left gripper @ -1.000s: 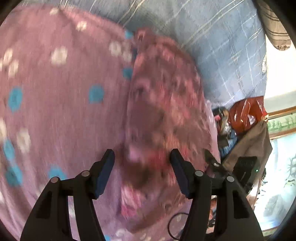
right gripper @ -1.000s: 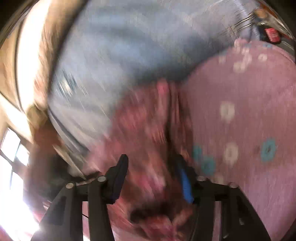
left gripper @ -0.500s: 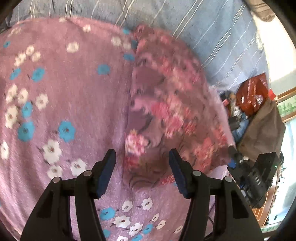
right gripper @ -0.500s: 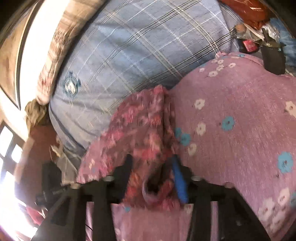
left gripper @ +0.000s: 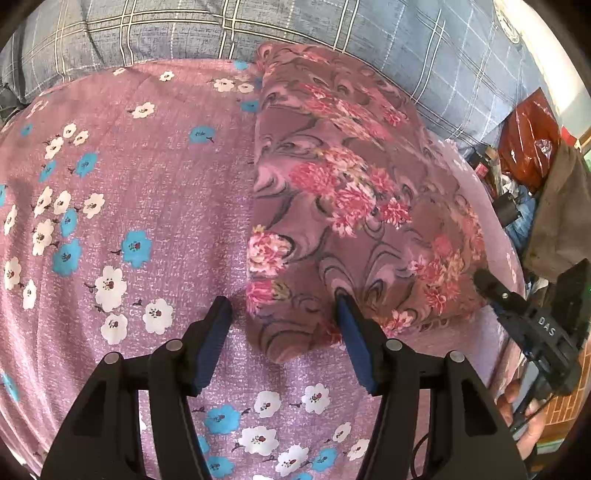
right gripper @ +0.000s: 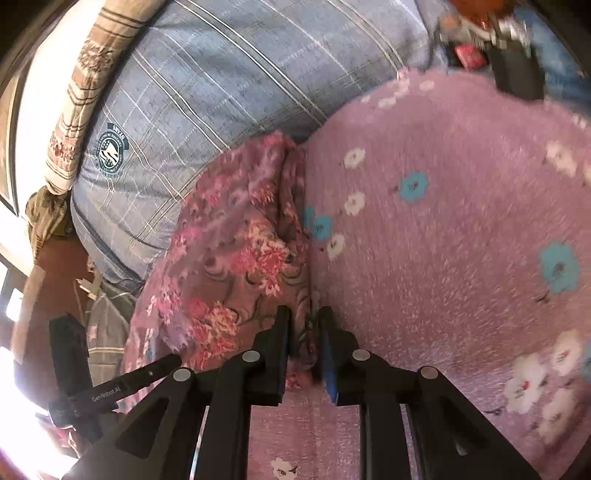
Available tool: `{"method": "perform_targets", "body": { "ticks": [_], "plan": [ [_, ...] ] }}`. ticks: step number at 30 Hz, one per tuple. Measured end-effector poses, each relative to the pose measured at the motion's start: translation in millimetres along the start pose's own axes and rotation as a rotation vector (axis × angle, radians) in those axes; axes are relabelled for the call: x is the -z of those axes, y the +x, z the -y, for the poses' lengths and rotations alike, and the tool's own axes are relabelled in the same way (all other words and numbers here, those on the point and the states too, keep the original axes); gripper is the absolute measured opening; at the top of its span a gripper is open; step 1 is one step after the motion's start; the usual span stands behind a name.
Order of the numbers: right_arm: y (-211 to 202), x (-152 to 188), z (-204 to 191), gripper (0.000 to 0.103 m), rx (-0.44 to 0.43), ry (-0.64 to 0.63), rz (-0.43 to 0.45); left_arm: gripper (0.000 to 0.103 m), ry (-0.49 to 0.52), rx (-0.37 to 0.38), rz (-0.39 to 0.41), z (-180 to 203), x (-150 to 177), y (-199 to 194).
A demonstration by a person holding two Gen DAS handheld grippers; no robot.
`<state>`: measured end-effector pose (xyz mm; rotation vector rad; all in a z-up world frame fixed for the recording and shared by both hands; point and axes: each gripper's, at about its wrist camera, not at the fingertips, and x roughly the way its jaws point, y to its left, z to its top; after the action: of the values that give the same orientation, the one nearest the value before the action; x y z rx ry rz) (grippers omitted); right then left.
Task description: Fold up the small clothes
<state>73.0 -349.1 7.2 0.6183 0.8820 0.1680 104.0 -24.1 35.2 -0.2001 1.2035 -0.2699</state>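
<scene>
I see the cloth folded into a soft mauve oblong with pink blooms and grey swirls, lying on the flowered sheet beside the checked pillow; its long axis runs away from me toward that pillow. My left gripper has its jaws wide around the near corner; my right gripper has its jaws pinched on the cloth's edge.

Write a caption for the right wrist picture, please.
Right gripper pinching the edge of a folded floral garment on a purple flowered bedsheet.
</scene>
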Motion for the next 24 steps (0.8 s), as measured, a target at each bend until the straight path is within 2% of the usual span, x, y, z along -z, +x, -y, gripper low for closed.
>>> {"method": "perform_targets", "body": {
  "ticks": [2,5,7,9,12,14,15,17,18,19,21,24],
  "plan": [
    [-10,-5,-5,0.018,0.006,-0.008,0.043,0.059,0.003,0.004,-0.003,-1,-1,1],
    [-29,-12,-7,0.019,-0.031,0.004,0.103,0.059,0.004,0.010,-0.004,-3,-2,4],
    [-30,-13,-12,0.024,-0.051,-0.006,0.114,0.060,0.009,0.010,-0.002,-5,-2,3],
    [-16,-10,-17,0.025,-0.020,-0.048,0.067,0.062,0.017,0.010,0.001,-4,-3,5],
    [15,-2,-22,0.024,0.093,-0.142,-0.045,0.063,0.027,0.023,-0.007,-4,-4,4],
    [6,-9,-23,0.025,0.078,-0.136,-0.025,0.063,0.024,0.113,-0.038,-11,-6,-1],
    [-2,-18,-23,0.025,0.065,-0.118,0.005,0.063,-0.003,0.194,-0.042,-20,-11,-6],
    [-20,-39,-22,0.030,0.029,-0.075,0.089,0.063,-0.047,0.260,-0.022,-32,-23,-13],
    [-23,-53,-20,0.041,0.018,-0.044,0.111,0.063,-0.073,0.276,-0.003,-39,-33,-16],
    [-20,-67,-19,0.045,0.018,-0.012,0.114,0.063,-0.101,0.266,0.017,-46,-50,-16],
    [-3,-92,-22,0.048,0.002,0.022,0.088,0.063,-0.129,0.236,0.029,-51,-73,-11],
    [45,-122,-29,0.047,-0.028,0.058,-0.015,0.063,-0.195,0.233,-0.026,-54,-116,17]
  ]
}}
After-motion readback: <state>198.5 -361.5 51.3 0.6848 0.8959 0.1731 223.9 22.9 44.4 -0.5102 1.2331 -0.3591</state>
